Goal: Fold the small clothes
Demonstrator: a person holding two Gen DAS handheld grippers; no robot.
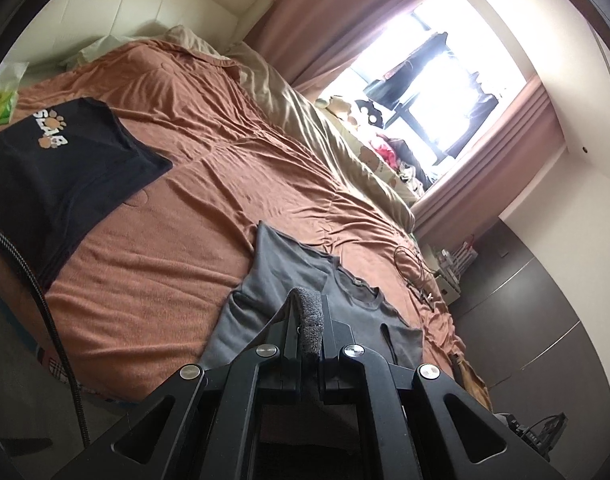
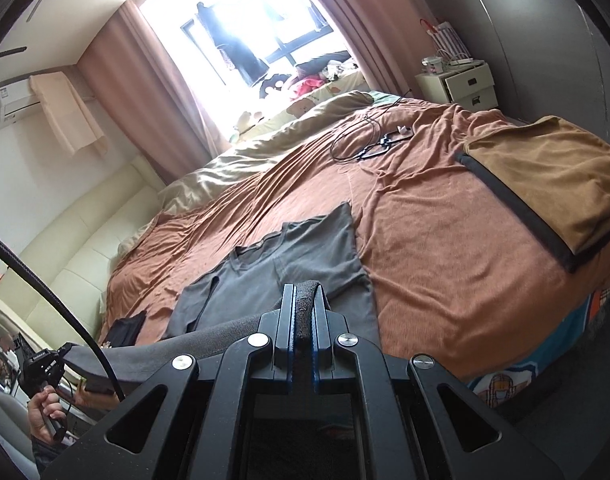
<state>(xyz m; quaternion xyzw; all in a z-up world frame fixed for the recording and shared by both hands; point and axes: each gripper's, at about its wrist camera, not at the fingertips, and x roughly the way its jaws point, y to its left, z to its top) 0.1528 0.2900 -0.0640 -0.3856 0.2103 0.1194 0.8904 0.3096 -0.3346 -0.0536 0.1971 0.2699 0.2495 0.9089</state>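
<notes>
**Grey T-shirt pinched by both tools at the near edge of the bed**

Left tool [image 1: 307,320]: lower centre of the left wrist view. Jaws clenched on a fold of grey fabric that stands up between them. Also seen from outside at the lower left of the right wrist view, carried by a hand [image 2: 45,412] with a black cable running off it.

Right tool [image 2: 305,312]: lower centre of the right wrist view. Jaws clenched on a rolled hem of the same grey fabric; a lifted band of the cloth stretches from here toward the left tool at the lower left.

Grey T-shirt [image 2: 273,276]: task item. Lies just beyond both tools on the rust-coloured bedspread [image 1: 209,168], neckline up, near hem raised in the two grips, far part flat on the bed.

Black T-shirt [image 1: 53,160]: left side of the left wrist view, flat on the bedspread, printed letters and paw marks showing; well apart from the grey one.

Tan folded garment [image 2: 545,184]: right side of the right wrist view, dark band along its near edge, on the bed corner.

Black cord [image 2: 361,140]: looped on the bedspread, upper centre.

Beige duvet [image 1: 325,128]: along the far edge of the bed, below the window [image 2: 249,20] and pink curtains [image 2: 141,92].

White nightstand [image 2: 461,84]: upper right, beside the bed.
</notes>
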